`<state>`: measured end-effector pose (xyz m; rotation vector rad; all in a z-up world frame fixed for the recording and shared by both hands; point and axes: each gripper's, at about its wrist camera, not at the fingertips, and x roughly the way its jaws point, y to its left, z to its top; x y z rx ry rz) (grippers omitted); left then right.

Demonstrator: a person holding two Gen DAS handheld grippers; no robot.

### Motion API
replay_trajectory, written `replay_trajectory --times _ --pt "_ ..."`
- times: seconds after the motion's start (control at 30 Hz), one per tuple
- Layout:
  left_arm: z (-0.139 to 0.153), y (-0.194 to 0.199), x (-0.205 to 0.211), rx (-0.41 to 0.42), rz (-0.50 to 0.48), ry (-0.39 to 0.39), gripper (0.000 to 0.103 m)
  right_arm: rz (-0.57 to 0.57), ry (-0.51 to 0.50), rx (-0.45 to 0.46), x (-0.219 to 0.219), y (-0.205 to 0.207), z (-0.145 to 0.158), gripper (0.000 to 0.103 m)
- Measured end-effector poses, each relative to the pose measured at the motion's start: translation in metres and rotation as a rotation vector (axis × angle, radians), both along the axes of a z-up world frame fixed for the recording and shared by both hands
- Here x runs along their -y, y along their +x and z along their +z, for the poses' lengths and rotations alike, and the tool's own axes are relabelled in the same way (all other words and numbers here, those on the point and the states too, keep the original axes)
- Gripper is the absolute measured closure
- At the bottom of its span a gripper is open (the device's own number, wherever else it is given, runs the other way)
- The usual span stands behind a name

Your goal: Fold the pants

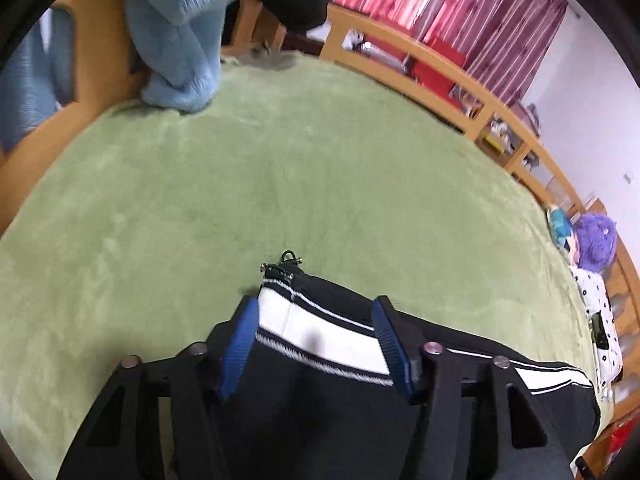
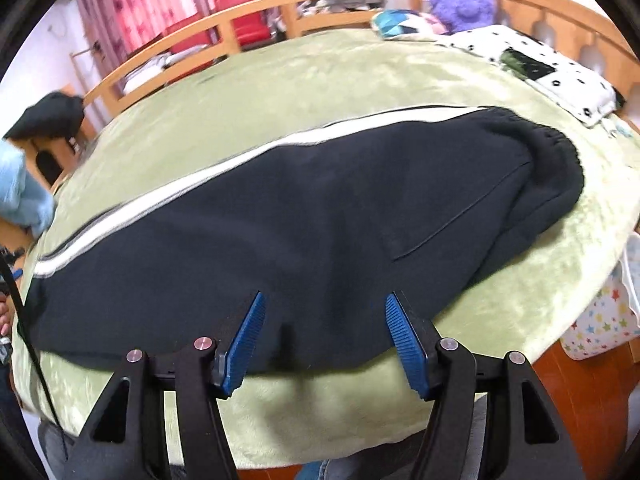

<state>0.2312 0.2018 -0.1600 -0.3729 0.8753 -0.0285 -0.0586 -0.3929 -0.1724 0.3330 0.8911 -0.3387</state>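
Left claw [image 1: 316, 320] wide, pants [image 2: 280, 216] cuff btwn its fingers; right claw [image 2: 325, 316] wide over pants' edge on blanket [image 1: 280, 184].

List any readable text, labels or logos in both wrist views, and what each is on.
None readable in either view.
Pants: white side stripe only, no label or logo showing.
Spotted cloth: dots, no lettering.
Star-print item: stars only.
Wall plate: too small to tell.

Both rigs look identical: left black plastic two-finger gripper [image 1: 316, 308] and right black plastic two-finger gripper [image 2: 325, 304] have ribbed blue pads [image 2: 406, 344] and silver round pivot screws [image 2: 202, 343].
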Motion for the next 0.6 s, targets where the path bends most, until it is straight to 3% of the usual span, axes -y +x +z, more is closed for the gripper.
replay_trajectory --times 0.07,0.1,0.13,0.2,0.33,0.43,0.53,0.6 --pt "-0.011 0.014 -0.006 -0.042 0.025 0.03 0.049 -0.024 0.012 0.006 0.005 0.006 0.001 0.04" --pt "-0.017 0.02 -0.008 -0.063 0.038 0.035 0.059 -0.033 0.021 0.007 0.006 0.01 0.001 0.04" --pt "-0.024 0.025 -0.01 -0.079 0.031 0.019 0.084 -0.036 0.028 0.011 0.006 0.014 0.001 0.04" --pt "-0.028 0.032 -0.012 -0.087 -0.009 0.0 0.092 -0.035 0.048 0.019 0.004 0.027 -0.001 0.04" --pt "0.007 0.019 -0.02 0.084 -0.026 -0.03 0.093 -0.018 0.069 0.012 -0.004 0.038 -0.007 0.04" --pt "0.0 0.03 -0.018 0.045 0.002 0.028 0.093 -0.004 0.076 0.016 -0.009 0.046 -0.01 0.04" --pt "-0.035 0.045 -0.012 -0.1 0.038 0.152 0.093 0.012 0.076 -0.001 -0.015 0.05 -0.017 0.04" --pt "-0.037 0.042 -0.013 -0.13 0.06 0.184 0.093 0.024 0.063 0.0 -0.02 0.046 -0.015 0.04"
